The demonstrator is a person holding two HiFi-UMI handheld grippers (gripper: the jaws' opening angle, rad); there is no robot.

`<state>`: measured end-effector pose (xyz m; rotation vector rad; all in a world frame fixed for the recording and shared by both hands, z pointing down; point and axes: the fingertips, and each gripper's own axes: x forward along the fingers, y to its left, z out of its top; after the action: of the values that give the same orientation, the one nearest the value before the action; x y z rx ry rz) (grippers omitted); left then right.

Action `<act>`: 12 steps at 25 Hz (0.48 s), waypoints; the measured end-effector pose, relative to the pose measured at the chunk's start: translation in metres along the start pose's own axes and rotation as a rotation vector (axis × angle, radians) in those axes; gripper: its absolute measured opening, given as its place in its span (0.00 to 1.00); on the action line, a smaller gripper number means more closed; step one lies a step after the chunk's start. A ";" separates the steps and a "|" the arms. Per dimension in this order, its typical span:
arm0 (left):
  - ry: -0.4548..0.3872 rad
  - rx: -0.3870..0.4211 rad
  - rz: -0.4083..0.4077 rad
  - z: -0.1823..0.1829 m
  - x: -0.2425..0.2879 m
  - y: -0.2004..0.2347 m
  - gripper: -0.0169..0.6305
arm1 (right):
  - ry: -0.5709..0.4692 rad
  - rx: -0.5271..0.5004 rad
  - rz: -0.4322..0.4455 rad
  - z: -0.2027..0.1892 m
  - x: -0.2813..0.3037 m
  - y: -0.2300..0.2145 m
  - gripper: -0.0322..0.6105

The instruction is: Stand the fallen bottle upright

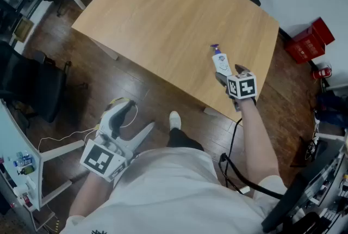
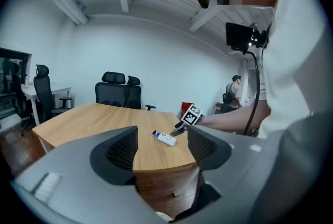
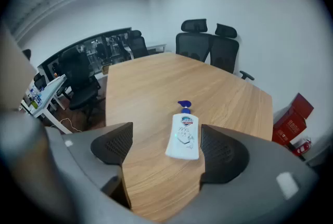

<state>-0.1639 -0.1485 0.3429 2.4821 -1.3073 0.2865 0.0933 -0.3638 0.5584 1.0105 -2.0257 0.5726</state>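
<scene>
A white pump bottle (image 1: 221,61) with a blue cap lies on its side near the right edge of the wooden table (image 1: 163,20), cap pointing away from me. My right gripper (image 1: 223,78) hovers just behind its base, tilted down. In the right gripper view the bottle (image 3: 184,137) lies between the jaws, close to the right one, and the pads do not press on it; the gripper (image 3: 166,152) is open. My left gripper (image 1: 136,118) hangs low over the floor, open and holding nothing. In the left gripper view the bottle (image 2: 166,138) and the right gripper (image 2: 179,129) show far off.
Black office chairs (image 3: 208,43) stand at the table's far side and another (image 1: 32,86) on the left. A red box (image 1: 310,39) sits on the floor at the right. My shoe (image 1: 174,118) and a black cable (image 1: 234,140) are below the table's near edge.
</scene>
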 end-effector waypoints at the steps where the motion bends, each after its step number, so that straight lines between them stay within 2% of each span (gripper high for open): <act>1: -0.006 0.001 0.000 0.006 0.012 0.001 0.49 | 0.035 -0.001 0.002 0.002 0.017 -0.012 0.68; 6: -0.019 -0.011 -0.002 0.022 0.052 0.006 0.49 | 0.215 0.018 0.001 -0.001 0.088 -0.054 0.71; 10: 0.021 -0.038 0.023 0.013 0.054 0.015 0.49 | 0.343 0.067 0.020 -0.017 0.120 -0.061 0.74; 12: 0.033 -0.046 0.046 0.009 0.051 0.021 0.48 | 0.384 0.053 0.018 -0.021 0.123 -0.061 0.75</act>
<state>-0.1525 -0.2024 0.3545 2.4020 -1.3439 0.3043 0.1058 -0.4418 0.6726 0.8388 -1.6885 0.7701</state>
